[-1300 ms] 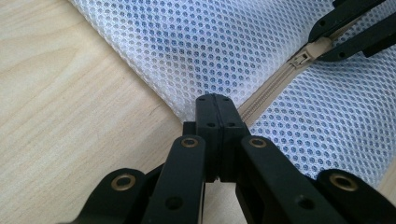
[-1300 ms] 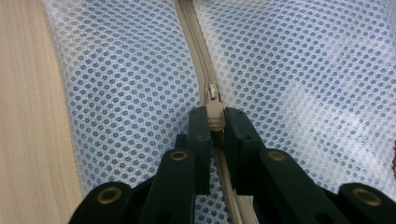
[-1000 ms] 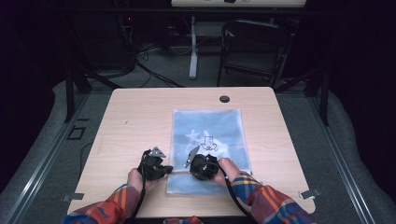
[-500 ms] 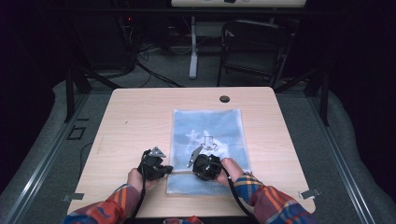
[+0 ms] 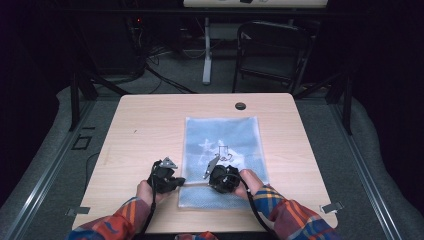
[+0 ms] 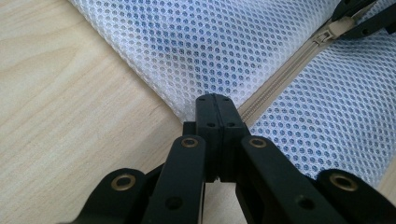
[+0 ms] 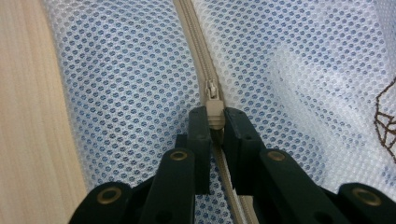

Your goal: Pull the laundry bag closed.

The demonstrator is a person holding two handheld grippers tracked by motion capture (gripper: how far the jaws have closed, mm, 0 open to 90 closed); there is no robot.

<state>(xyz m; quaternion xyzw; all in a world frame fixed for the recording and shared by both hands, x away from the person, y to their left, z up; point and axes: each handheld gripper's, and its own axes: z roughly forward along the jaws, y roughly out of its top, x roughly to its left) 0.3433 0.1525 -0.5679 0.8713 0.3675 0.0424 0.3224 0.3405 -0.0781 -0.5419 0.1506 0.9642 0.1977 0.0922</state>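
Note:
A white-blue mesh bag (image 5: 222,135) lies flat on the wooden table (image 5: 145,130), with its beige zipper running along the near end. My left gripper (image 5: 181,180) is shut on the bag's left edge, right where the zipper (image 6: 280,74) ends; in the left gripper view the jaws (image 6: 215,100) pinch the mesh (image 6: 224,42). My right gripper (image 5: 211,183) sits a little to the right. In the right gripper view its jaws (image 7: 215,120) are shut on the beige zipper pull (image 7: 213,108), and the closed zipper (image 7: 194,32) runs on ahead.
The right gripper (image 6: 362,16) with the pull shows at the top right of the left gripper view. A dark line drawing (image 5: 223,150) marks the bag's middle. A cable hole (image 5: 240,106) sits near the table's far edge. A chair (image 5: 272,50) stands beyond the table.

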